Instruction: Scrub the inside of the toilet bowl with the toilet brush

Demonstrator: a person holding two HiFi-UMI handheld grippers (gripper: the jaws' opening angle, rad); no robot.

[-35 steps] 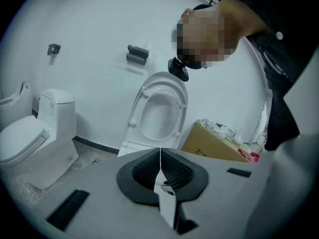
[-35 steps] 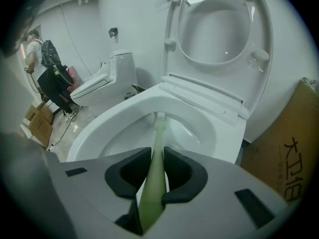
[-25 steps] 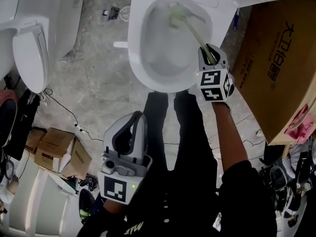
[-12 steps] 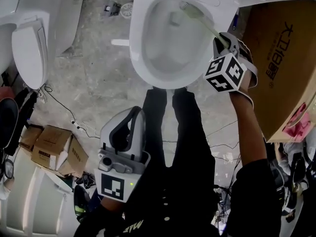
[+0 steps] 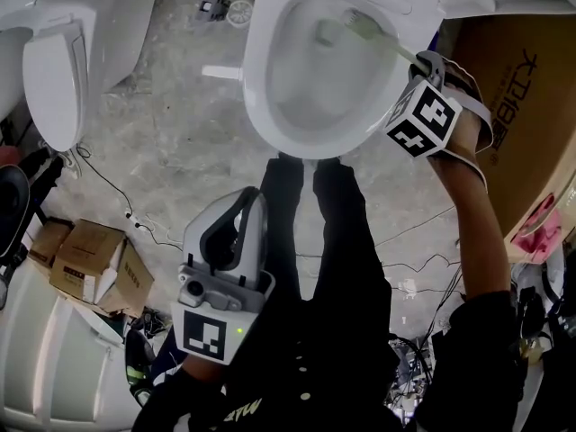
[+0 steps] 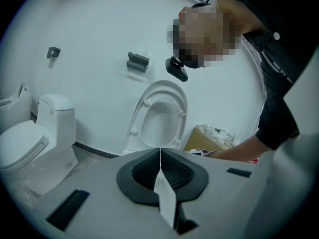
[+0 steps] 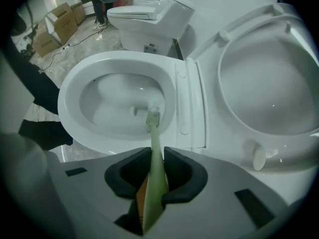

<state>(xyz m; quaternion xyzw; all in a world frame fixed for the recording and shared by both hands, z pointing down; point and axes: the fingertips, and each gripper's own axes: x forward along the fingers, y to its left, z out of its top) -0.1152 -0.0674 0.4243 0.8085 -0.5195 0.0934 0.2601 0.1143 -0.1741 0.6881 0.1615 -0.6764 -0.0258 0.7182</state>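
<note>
- Mid-scrub: right gripper (image 7: 155,172) jaws clamped on the green toilet brush (image 7: 152,133) handle; bristle head sits inside the toilet bowl (image 7: 67,101), by the hinge-side wall.
- Left gripper (image 6: 160,169) jaws closed on nothing, parked away from the bowl.
- Next, probably: sweep the head around the wall and keep the bristles pressed.

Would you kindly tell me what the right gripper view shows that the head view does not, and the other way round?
Only the right gripper view: the right gripper shut on the green toilet brush, plus the underside of the raised seat. Only the head view: the left gripper held low by the person's legs, and a brown carton beside the toilet. Both: the white toilet bowl with the brush head inside it.
</note>
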